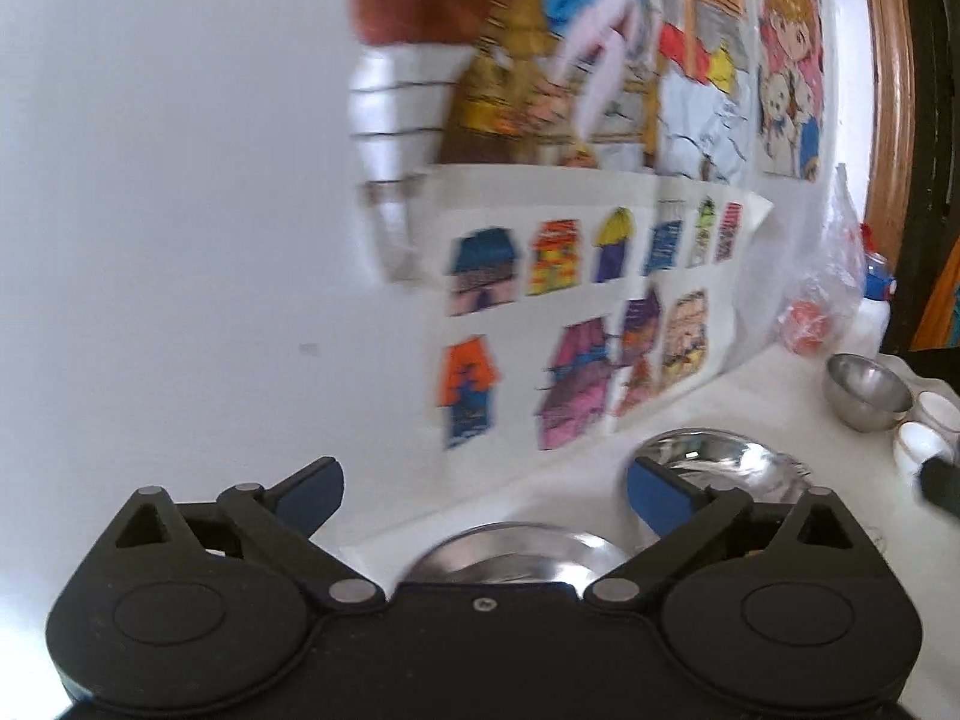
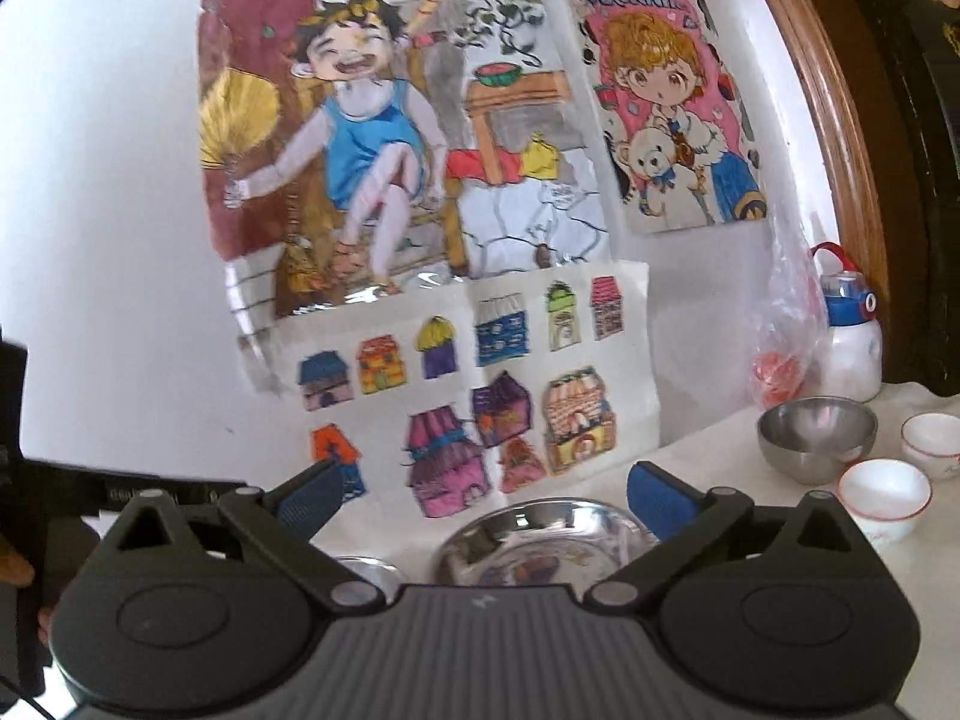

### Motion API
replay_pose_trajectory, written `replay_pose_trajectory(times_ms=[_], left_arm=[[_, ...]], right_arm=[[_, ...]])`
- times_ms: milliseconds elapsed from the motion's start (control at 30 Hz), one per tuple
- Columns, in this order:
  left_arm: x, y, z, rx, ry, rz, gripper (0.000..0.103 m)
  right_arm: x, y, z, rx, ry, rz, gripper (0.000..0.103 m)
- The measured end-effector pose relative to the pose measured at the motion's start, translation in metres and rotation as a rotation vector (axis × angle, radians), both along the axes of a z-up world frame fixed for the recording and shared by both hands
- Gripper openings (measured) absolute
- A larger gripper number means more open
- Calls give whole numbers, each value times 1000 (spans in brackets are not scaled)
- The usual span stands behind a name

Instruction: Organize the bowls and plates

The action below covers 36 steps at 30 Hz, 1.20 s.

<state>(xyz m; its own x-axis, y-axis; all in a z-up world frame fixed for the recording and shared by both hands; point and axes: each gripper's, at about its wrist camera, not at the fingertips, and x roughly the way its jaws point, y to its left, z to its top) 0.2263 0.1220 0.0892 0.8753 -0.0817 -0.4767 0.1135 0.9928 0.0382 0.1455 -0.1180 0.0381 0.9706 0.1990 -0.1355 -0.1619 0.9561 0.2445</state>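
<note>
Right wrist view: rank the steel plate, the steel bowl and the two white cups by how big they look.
1. Steel plate, though it is nearest the camera and partly hidden.
2. Steel bowl.
3. Near white cup and far white cup: alike; the far one is cut off, so I won't rank them.

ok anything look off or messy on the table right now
Nothing spilled or broken. The small steel bowl and two white red-rimmed cups sit upright by the crinkled plastic bag. The lower corner of the house-drawings sheet curls off the wall.
</note>
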Motion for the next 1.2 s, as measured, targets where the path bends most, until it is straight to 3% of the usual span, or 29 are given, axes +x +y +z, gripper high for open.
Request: replay_pose_trajectory(times_ms=[333, 567, 767, 1033, 1200], left_arm=[[-28, 60, -33, -2, 17, 20, 102], [-30, 81, -59, -36, 53, 19, 102], [-17, 76, -77, -8, 66, -15, 102], [8, 72, -89, -31, 96, -59, 102], [16, 70, -93, -60, 119, -72, 97]], right_arm=[[-10, 48, -25, -11, 92, 48, 103], [16, 58, -67, -26, 248, 89, 103], [34, 59, -86, 9, 365, 107, 103], [49, 67, -93, -44, 362, 110, 102], [55, 71, -98, -34, 374, 144, 97]])
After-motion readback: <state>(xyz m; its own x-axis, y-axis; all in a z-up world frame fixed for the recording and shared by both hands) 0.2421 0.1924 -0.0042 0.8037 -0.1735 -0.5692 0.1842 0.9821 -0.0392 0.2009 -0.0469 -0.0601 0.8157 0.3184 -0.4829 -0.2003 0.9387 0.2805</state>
